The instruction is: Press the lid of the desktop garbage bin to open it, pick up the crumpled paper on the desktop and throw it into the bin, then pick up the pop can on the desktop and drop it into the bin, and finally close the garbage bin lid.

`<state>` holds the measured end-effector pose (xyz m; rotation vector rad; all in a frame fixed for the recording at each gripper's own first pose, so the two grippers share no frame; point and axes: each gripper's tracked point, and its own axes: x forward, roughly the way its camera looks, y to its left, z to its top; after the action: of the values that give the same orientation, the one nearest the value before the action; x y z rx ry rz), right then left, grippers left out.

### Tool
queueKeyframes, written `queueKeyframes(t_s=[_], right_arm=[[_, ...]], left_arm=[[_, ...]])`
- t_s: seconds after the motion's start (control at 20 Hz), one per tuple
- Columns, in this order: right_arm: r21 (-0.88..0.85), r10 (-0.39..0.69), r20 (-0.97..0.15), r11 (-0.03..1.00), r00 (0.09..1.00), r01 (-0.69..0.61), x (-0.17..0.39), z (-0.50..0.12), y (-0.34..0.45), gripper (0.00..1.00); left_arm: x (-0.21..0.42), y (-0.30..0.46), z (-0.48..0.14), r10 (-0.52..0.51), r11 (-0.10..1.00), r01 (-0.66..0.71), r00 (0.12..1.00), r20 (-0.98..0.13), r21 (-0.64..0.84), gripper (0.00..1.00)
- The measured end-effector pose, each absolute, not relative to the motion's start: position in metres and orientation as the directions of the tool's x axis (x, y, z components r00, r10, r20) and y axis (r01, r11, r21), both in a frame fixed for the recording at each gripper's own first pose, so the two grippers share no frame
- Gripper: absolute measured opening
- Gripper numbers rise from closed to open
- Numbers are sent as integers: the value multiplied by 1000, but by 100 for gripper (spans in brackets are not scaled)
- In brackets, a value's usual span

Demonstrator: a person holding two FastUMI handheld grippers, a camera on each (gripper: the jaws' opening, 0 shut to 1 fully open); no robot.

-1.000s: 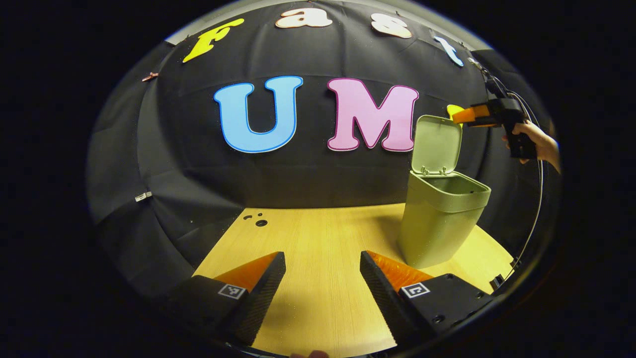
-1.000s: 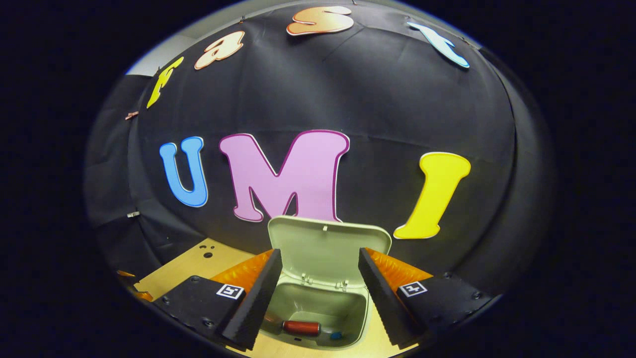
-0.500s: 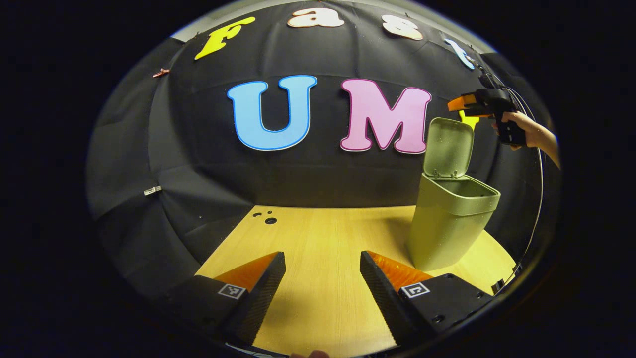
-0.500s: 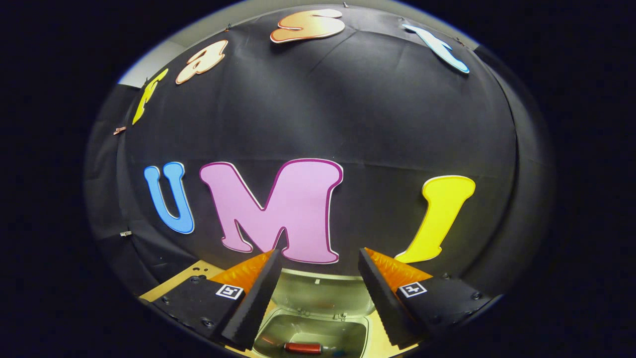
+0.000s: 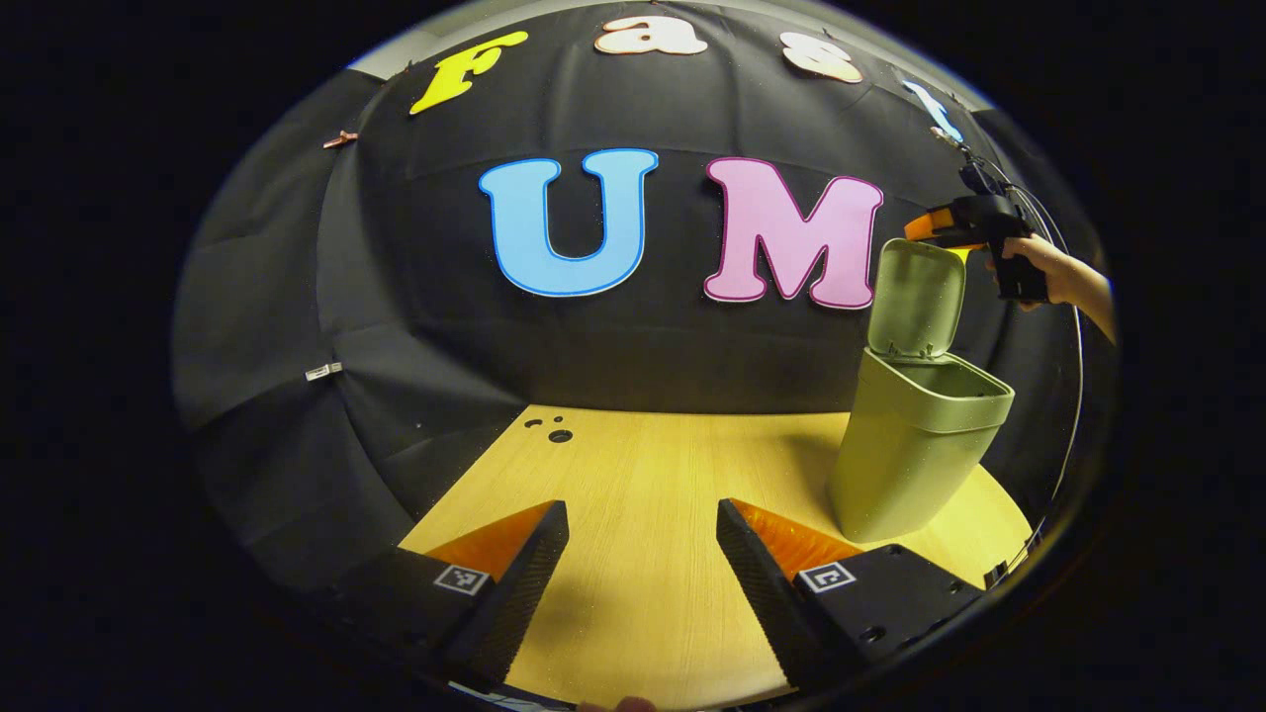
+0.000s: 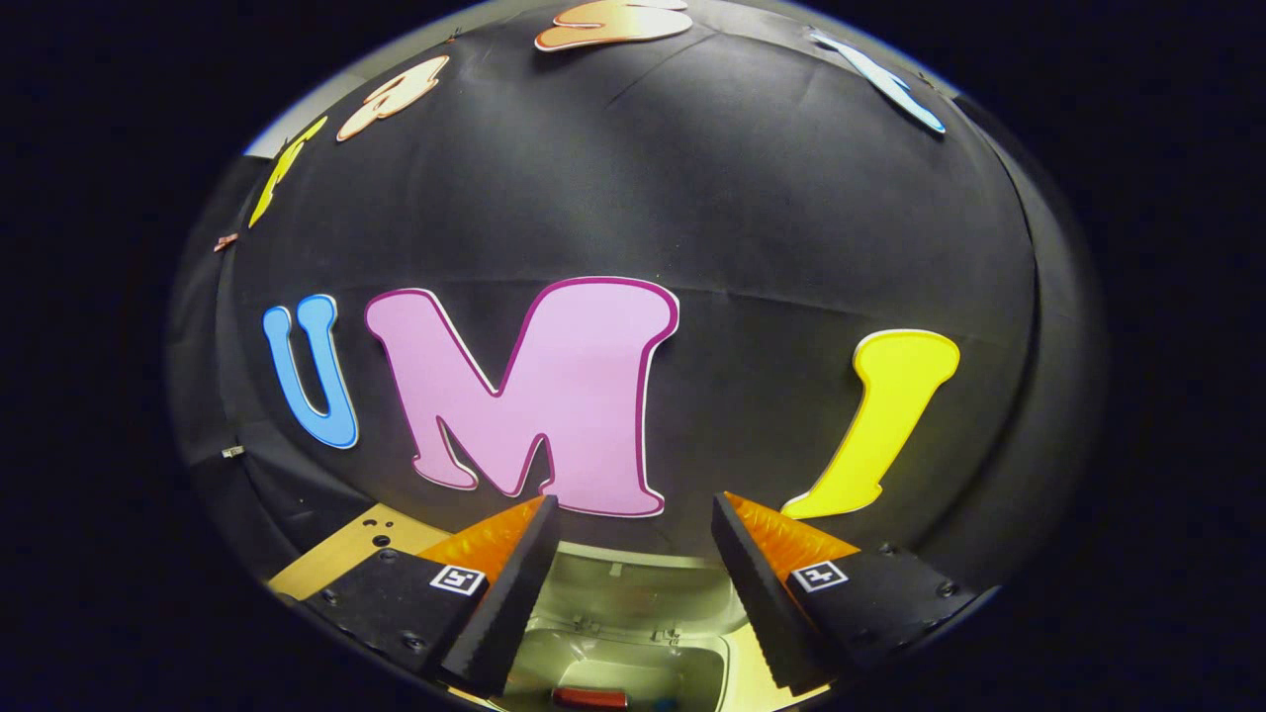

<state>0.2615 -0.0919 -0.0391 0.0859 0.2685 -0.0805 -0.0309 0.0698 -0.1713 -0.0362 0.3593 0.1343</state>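
The pale green garbage bin stands at the right of the wooden table, its lid raised upright. In the right gripper view I look down past the lid into the bin, where a red pop can lies at the bottom. My right gripper hangs open above the lid's top edge; in the left gripper view the right gripper sits just above the lid, held by a hand. My left gripper is open over the bare table, left of the bin.
The wooden table has small holes near its far left corner. Black cloth walls close in behind and to the left. A thin cable runs down at the far right.
The right gripper has risen and moved toward the raised lid's top edge, so less of the bin's inside shows. The left gripper has turned slightly left; the bin sits further right in its view.
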Motion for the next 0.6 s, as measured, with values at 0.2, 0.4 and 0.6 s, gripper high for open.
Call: queueKeyframes(t_s=[0.2,0.4,0.6], right_arm=[[81,-51,-279,994,959,76,242,-42,-85,96],[69,-49,-282,995,958,71,216,-47,-78,96],[41,-45,-316,997,948,61,190,-62,-68,96]], left_arm=[[-31,66,-173,102,994,-113,928,-360,-10,98],[-30,62,-175,69,997,-77,929,-363,-6,98],[-28,55,-176,38,999,-43,930,-366,-6,98]])
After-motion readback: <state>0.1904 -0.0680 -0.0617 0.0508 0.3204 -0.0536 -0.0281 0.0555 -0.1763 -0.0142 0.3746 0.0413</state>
